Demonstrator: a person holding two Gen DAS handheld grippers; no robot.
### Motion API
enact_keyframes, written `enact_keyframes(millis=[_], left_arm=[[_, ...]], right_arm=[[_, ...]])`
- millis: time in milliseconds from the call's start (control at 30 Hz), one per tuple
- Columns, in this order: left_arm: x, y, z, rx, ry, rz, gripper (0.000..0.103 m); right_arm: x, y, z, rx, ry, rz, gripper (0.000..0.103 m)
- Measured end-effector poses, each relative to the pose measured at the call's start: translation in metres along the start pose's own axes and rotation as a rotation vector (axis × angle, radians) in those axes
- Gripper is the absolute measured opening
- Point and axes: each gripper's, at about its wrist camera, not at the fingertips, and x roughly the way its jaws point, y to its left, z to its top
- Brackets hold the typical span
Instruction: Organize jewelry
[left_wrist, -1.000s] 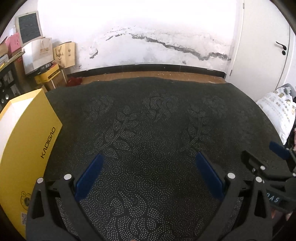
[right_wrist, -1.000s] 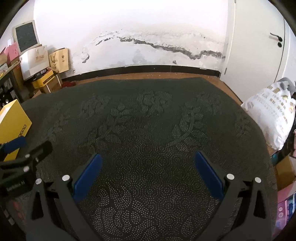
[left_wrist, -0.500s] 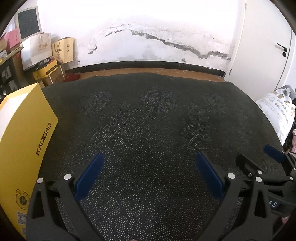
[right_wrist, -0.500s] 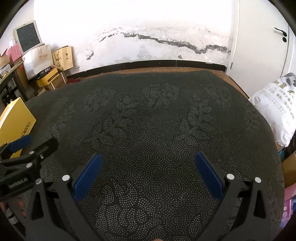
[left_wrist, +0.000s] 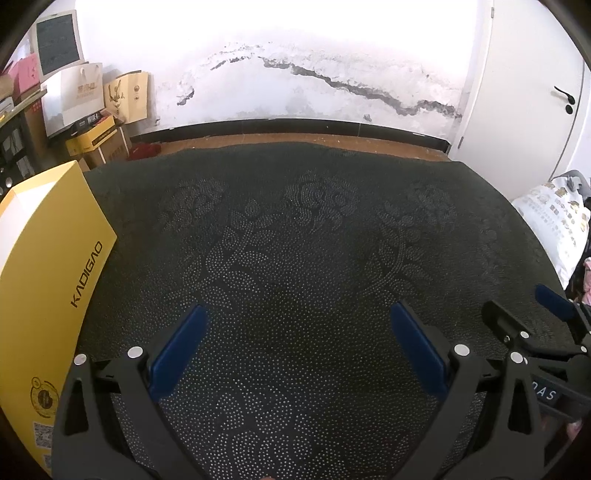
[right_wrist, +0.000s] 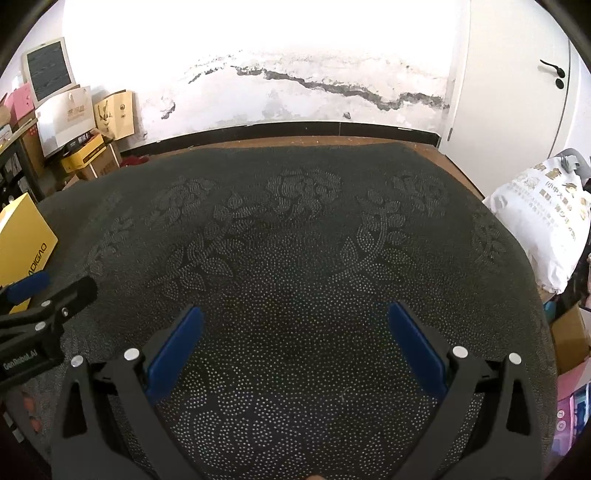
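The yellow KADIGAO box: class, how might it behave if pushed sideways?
The yellow KADIGAO box looks like stiff cardboard, so it likely slides whole. The dotted, textured dark cloth probably drags it. Its weight cannot be judged.

Each hand-held gripper is built of black plastic arms, tipped with blue pads (left_wrist: 177, 350) and fastened with silver screws (right_wrist: 460, 351); white lettering (right_wrist: 20, 363) is printed on one body.

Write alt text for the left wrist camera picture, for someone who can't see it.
The open left gripper, blue-padded and holding nothing, hovers over a dark tablecloth with a dotted floral pattern; no jewelry is visible. A yellow KADIGAO box lies at its left, the right gripper enters at far right, and a cracked white wall stands behind.
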Motion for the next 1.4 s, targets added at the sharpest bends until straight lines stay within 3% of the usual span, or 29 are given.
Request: enact_keyframes(millis=[1267, 1400], left_arm=[[0.0058, -0.0011, -0.0092, 0.002, 0.038, 0.000, 0.097], [0.0032, 0.0016, -0.0074, -0.022, 0.035, -0.054, 0.097]], right_arm=[[0.0059, -0.0015, -0.0054, -0.017, 0.016, 0.001, 0.097], [0.0039, -0.0012, -0.0051, -0.020, 0.013, 0.007, 0.097]])
